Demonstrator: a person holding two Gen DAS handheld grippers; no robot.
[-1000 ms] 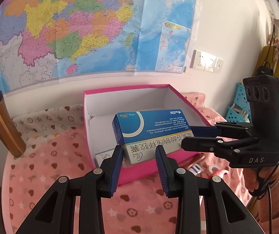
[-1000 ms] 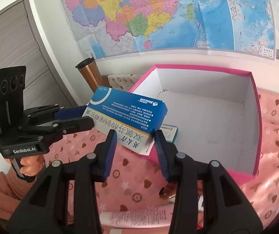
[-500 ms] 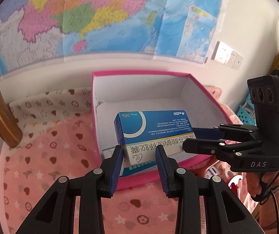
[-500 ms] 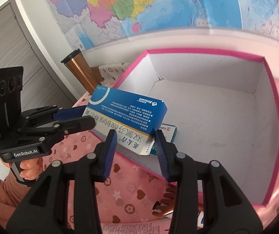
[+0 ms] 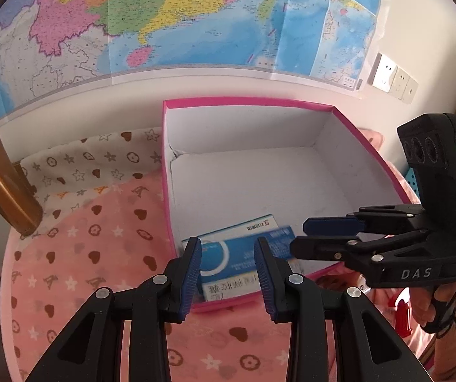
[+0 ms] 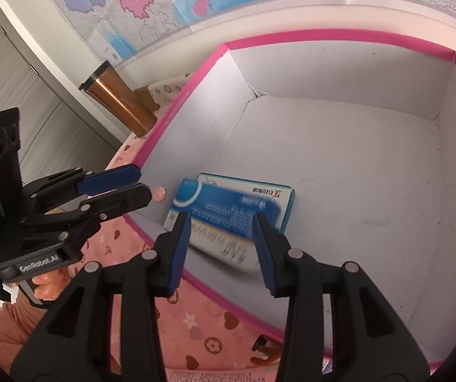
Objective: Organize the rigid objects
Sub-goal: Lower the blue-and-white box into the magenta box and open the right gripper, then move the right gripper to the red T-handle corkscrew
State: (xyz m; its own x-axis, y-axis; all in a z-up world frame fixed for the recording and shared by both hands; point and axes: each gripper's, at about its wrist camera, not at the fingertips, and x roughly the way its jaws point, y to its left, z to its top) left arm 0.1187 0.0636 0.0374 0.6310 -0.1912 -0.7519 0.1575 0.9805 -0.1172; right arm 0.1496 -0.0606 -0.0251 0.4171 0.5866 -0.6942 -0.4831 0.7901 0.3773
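Left claw (image 5: pixel 228 270) nearly closed, grips nothing; its tips stop short of the blue medicine box (image 5: pixel 237 254). Right claw (image 6: pixel 221 242) partly open, pads not pressing anything. The blue medicine box looks blurred beyond both claws, inside the pink storage box (image 5: pixel 247 100) at its 7 o'clock corner, lying on a teal-and-white carton (image 5: pixel 253 226). The storage box stands on a worktop with a pink patterned cloth (image 5: pixel 84 254). Copper tumbler (image 5: pixel 1 184) at 9 o'clock, wall map (image 5: pixel 196 16) at 12.

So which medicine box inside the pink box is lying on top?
The blue one with the white ring, looking blurry. The white box with the teal edge lies under it, peeking out behind.
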